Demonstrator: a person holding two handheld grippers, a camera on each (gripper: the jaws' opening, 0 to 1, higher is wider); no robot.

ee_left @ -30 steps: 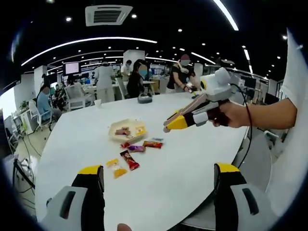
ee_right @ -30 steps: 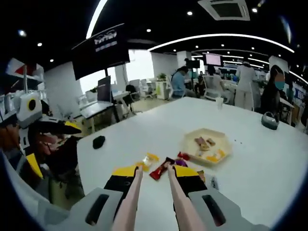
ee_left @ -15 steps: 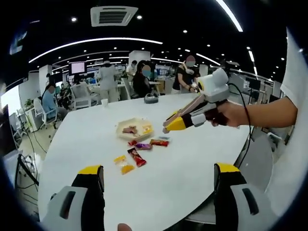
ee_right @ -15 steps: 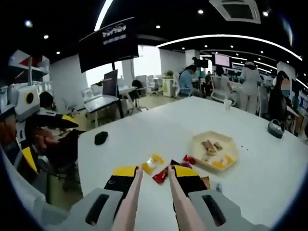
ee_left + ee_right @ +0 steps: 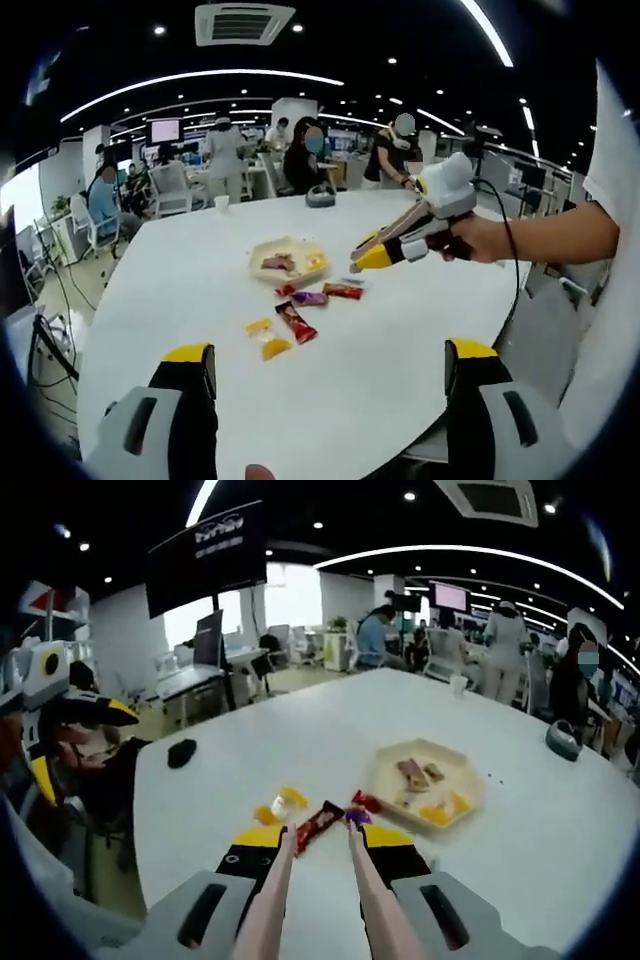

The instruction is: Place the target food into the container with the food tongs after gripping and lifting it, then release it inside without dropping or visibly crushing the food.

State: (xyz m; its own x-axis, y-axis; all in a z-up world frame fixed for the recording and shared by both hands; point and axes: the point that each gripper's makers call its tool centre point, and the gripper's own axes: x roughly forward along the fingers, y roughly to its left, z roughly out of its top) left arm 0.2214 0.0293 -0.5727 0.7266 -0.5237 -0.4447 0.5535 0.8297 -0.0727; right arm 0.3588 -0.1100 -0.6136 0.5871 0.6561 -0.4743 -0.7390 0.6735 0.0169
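Open-plan office stretches behind a big white round table (image 5: pixel 400 340), with people standing and sitting at desks beyond it and ring lights across the dark ceiling. Near the table's middle sits a shallow hexagonal tray (image 5: pixel 388 770), the container, already holding a few wrapped snacks. Just beside its near edge lies a loose cluster of wrapped snacks on the bare tabletop: a dark red bar (image 5: pixel 318 825), a purple sweet (image 5: pixel 357 817), a small red one (image 5: pixel 364 801) and, a little apart, yellow packets (image 5: pixel 280 806). A small black object (image 5: pixel 182 752) rests well apart near the table's edge, and a paper cup (image 5: pixel 222 203) stands on the far side.

In the left gripper view the left gripper (image 5: pixel 330 385) hovers over the table with its yellow-tipped jaws spread wide, holding nothing. The right gripper (image 5: pixel 368 256), held in a hand (image 5: pixel 482 238), carries the wooden food tongs (image 5: pixel 318 900) between its jaws; the jaws clamp the tongs, whose arms stand slightly apart, tips above the dark red bar, not gripping any food
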